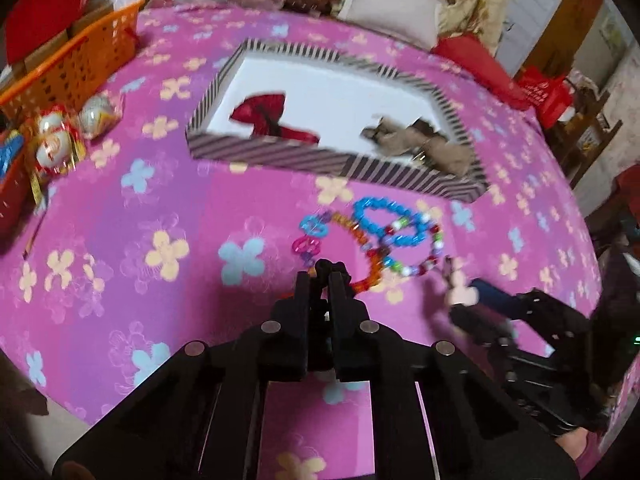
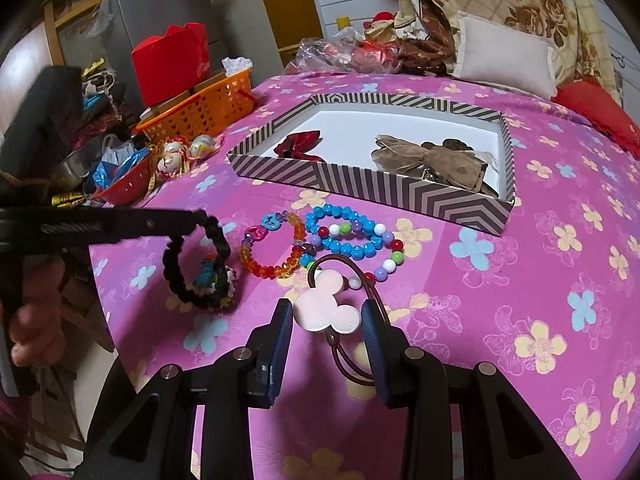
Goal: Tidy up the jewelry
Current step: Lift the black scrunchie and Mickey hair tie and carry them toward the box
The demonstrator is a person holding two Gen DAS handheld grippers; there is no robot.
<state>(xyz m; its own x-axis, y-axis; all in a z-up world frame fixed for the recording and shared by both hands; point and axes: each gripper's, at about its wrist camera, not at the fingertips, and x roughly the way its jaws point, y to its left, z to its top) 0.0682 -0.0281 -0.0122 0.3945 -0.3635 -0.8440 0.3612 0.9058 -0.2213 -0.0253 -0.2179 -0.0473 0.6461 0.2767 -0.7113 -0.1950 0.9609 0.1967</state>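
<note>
A striped box (image 2: 400, 188) with a white floor holds a red bow (image 2: 298, 142) and a brown bow (image 2: 432, 160). In front of it, on the pink flowered bedspread (image 2: 520, 280), lie a blue bead bracelet (image 2: 348, 248), an orange bead bracelet (image 2: 276, 270) and a multicoloured bead bracelet (image 2: 390, 262), overlapping. My right gripper (image 2: 327, 320) is shut on a pink mouse-head charm (image 2: 326, 308) with a brown elastic loop. My left gripper (image 2: 198, 218) is shut on a black braided hair band (image 2: 188, 288), which hangs just over the spread. In the left wrist view the shut left gripper (image 1: 330, 268) hides the band.
An orange basket (image 2: 204, 108), a red bowl (image 2: 128, 190) and small lucky-cat figures (image 2: 172, 160) crowd the left of the bed. A pale pillow (image 2: 504, 56) and a red cushion (image 2: 592, 108) lie behind the box. The bed's edge drops off at the lower left.
</note>
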